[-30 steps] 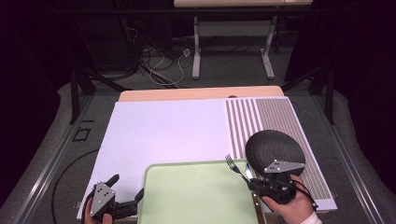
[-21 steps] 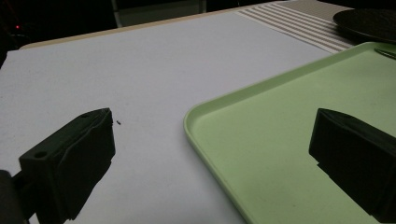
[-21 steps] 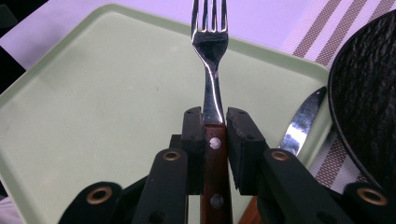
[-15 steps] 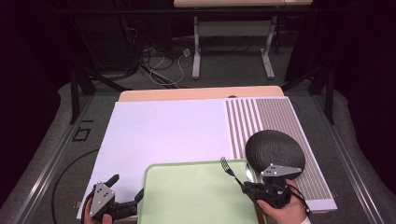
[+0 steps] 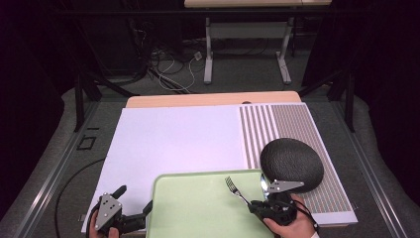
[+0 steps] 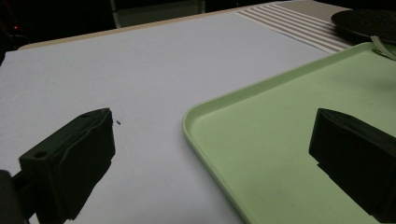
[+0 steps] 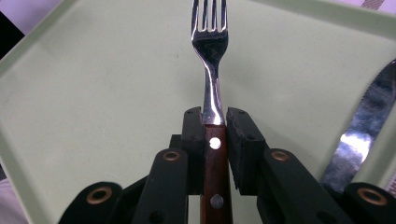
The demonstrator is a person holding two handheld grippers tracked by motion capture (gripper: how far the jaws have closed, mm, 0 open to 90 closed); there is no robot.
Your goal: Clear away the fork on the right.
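Clamped on the fork, the right gripper has sunk toward the tray beneath it, probably to lay it down.

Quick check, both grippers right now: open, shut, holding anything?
Left gripper: open, nothing between its jaws, poised at the green tray's corner.
Right gripper: shut on the fork by its wooden handle, tines over the tray.

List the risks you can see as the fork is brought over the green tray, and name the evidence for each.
1. The right gripper pinches only the wooden handle of the fork, so the long front end might pivot or slip.
2. A knife lies close beside it on the tray; the fork may land on it.
3. The left gripper straddles the tray's rim and could nudge it.
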